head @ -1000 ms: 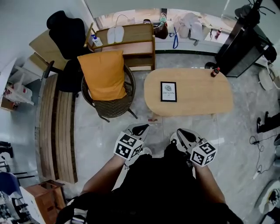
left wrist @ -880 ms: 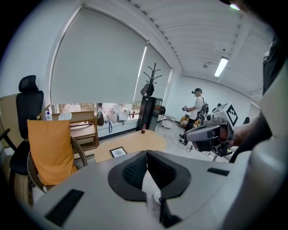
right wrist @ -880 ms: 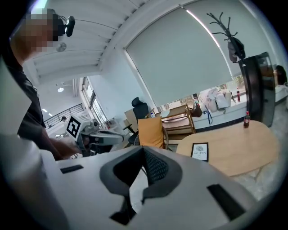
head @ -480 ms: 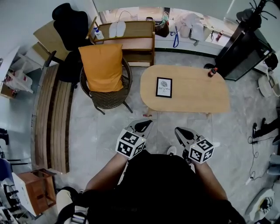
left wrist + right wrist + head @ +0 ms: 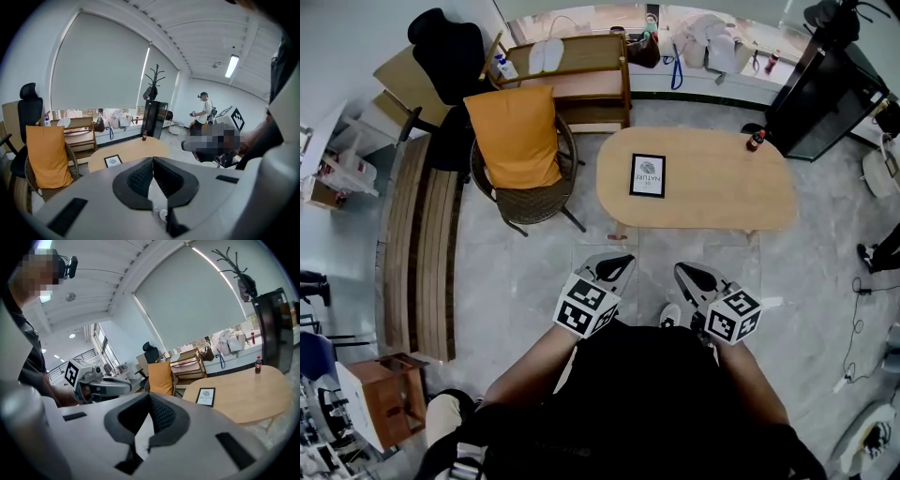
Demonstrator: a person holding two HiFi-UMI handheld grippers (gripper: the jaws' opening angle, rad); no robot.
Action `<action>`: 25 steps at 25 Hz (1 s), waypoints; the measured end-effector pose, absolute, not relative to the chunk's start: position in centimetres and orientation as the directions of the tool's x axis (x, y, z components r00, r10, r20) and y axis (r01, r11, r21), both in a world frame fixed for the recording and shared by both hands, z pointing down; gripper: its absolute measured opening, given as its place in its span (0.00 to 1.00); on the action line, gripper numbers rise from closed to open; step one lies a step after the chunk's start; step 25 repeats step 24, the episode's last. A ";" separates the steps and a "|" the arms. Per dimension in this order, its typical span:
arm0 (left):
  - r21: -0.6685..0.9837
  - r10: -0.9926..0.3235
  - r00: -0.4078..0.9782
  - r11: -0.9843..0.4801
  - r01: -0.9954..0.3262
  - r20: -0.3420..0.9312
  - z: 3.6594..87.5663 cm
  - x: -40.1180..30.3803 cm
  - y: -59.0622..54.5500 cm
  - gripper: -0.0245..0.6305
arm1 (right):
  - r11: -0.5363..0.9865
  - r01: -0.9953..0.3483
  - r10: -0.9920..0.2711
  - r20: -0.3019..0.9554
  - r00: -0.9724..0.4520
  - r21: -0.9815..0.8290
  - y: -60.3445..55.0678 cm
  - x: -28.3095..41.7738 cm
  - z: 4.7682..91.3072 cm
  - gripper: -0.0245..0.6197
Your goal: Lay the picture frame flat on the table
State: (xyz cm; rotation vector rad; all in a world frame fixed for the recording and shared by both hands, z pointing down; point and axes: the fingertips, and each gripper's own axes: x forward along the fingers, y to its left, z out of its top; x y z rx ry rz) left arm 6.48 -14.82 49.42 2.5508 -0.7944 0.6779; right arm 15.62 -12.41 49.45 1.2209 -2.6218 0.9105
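The black-edged picture frame (image 5: 648,175) lies flat, face up, on the left part of the oval wooden table (image 5: 722,197). It also shows small in the left gripper view (image 5: 113,161) and the right gripper view (image 5: 206,397). Both grippers are held close to the person's body, over the floor and well short of the table. The left gripper (image 5: 614,265) is shut with nothing between its pads (image 5: 153,161). The right gripper (image 5: 694,277) is also shut and empty (image 5: 149,397).
A wicker chair with an orange cushion (image 5: 517,141) stands left of the table, with a wooden bench (image 5: 422,244) further left. A small dark bottle (image 5: 756,141) stands on the table's far right. A wooden shelf (image 5: 572,75) and black cabinet (image 5: 825,94) line the back.
The head view has shifted, so the table and frame sit a little higher and further left in it. Both grippers stay shut near the body.
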 end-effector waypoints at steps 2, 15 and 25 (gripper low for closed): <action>0.210 -0.420 0.723 -0.768 -0.605 0.549 49.3 6.9 -14.8 0.05 | 0.492 -0.728 -0.665 0.334 -0.668 -0.477 -12.3 16.1 49.6 0.04; 0.184 -0.410 0.726 -0.789 -0.586 0.552 48.5 7.4 -15.3 0.05 | 0.500 -0.730 -0.664 0.335 -0.668 -0.466 -12.1 16.0 49.9 0.04; 0.183 -0.409 0.725 -0.790 -0.585 0.554 48.6 6.7 -15.3 0.05 | 0.505 -0.728 -0.658 0.338 -0.673 -0.464 -12.3 15.1 50.2 0.04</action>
